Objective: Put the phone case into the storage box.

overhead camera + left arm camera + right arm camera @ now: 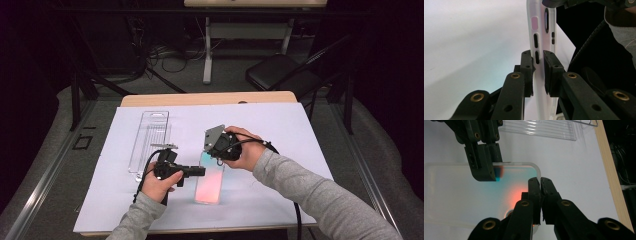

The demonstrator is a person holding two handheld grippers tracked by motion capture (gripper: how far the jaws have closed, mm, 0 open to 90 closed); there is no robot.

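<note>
— High view first: where's the phone case [209,182] right now?

— Lying flat on the white surface [280,125], between my two hands, with the clear plastic tray [150,142] well apart at the far left. My left gripper [200,171] comes in from the side; my left fingers [550,70] are nearly shut and pinch the case's thin side wall, by the button slots. My right gripper [540,182] has its fingers pressed together on the case's end rim, near the corner.

— What worries you?

— The wall is soft and narrow. I reckon that if I lift or twist with one hand ahead of the other, the rim could slip out of either pinch or the case could buckle. Pulling hard might also drag it across the surface.

— And the tray?

— Far enough off, I judge.
</note>
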